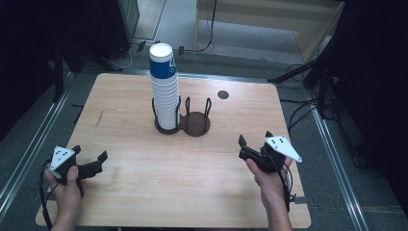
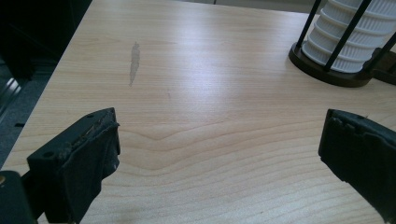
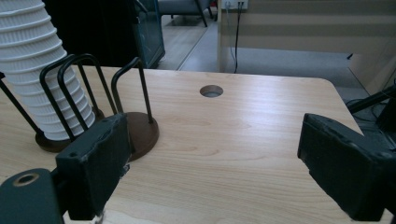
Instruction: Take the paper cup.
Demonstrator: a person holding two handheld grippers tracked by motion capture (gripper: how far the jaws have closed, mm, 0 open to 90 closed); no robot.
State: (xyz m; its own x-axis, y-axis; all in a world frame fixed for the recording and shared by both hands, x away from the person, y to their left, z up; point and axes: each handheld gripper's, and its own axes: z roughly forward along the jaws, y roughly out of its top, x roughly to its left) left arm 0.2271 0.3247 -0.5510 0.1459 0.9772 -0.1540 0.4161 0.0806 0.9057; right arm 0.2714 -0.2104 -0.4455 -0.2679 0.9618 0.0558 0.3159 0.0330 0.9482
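Basically idle: both grippers empty, parked near the table's front corners.
Left hand-held gripper (image 1: 91, 166) and right hand-held gripper (image 1: 252, 147) sit with jaws spread, holding nothing, well apart from the cup stack (image 1: 163, 89). Stack stands in the left ring of the double holder (image 1: 195, 122) near the table (image 1: 144, 192) back edge; right ring is empty, probably the destination.

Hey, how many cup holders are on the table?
2, side by side mid-table: the left holder carries the tall cup stack; the right holder stands empty. Nothing appears hidden.
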